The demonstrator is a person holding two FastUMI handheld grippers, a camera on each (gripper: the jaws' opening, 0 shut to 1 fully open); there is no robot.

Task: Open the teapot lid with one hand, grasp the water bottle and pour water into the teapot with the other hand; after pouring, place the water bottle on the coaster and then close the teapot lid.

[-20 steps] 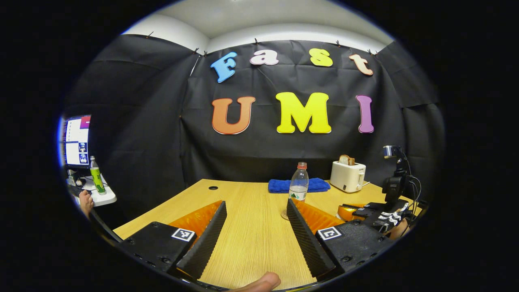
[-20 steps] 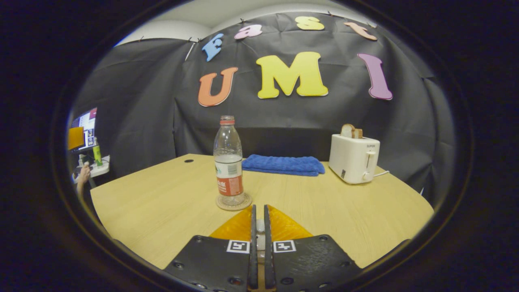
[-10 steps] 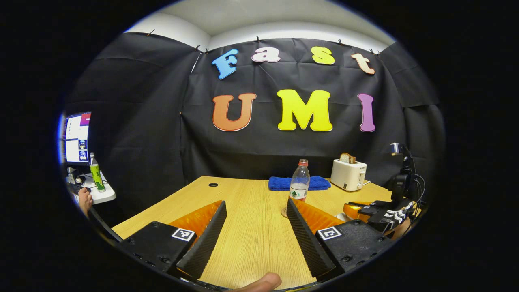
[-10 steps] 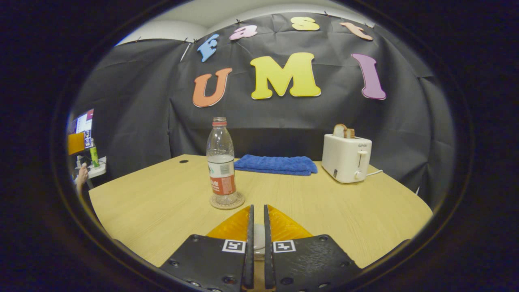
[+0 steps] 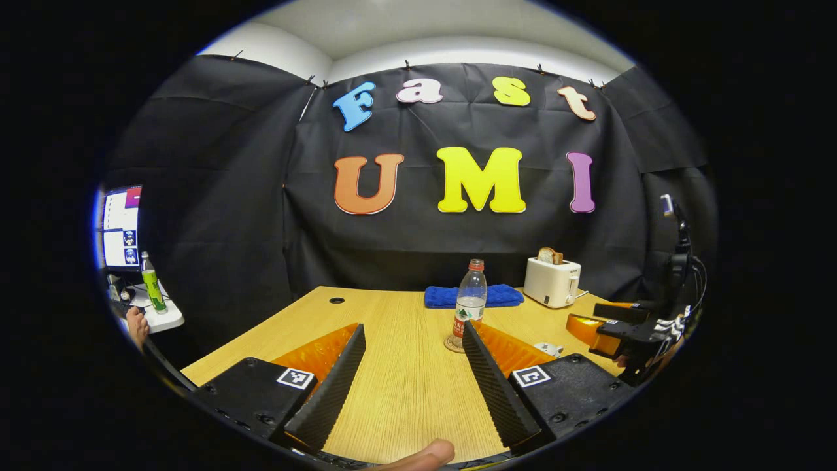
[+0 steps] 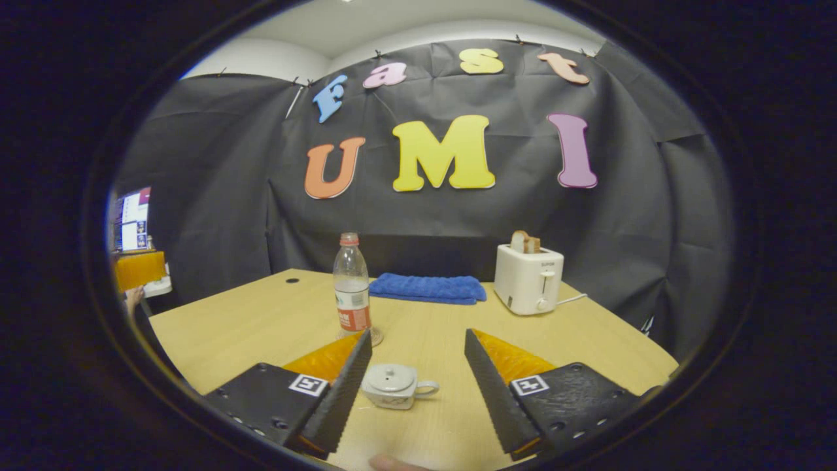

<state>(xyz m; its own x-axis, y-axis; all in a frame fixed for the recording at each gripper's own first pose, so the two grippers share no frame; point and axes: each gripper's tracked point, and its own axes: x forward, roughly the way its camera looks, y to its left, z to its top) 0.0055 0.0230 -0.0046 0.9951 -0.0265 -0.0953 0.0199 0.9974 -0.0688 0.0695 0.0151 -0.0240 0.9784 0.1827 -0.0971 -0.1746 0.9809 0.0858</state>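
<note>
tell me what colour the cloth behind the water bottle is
The folded cloth is blue, lying behind the water bottle; clearest in the right gripper view.

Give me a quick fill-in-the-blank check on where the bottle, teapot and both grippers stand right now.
1. The water bottle stands upright on the ___.
2. The lid on the teapot is ___.
3. The right hand-held gripper has its jaws ___, the teapot between them, untouched.
4. The left hand-held gripper holds ___.

Missing words: coaster; closed; open; nothing
</note>
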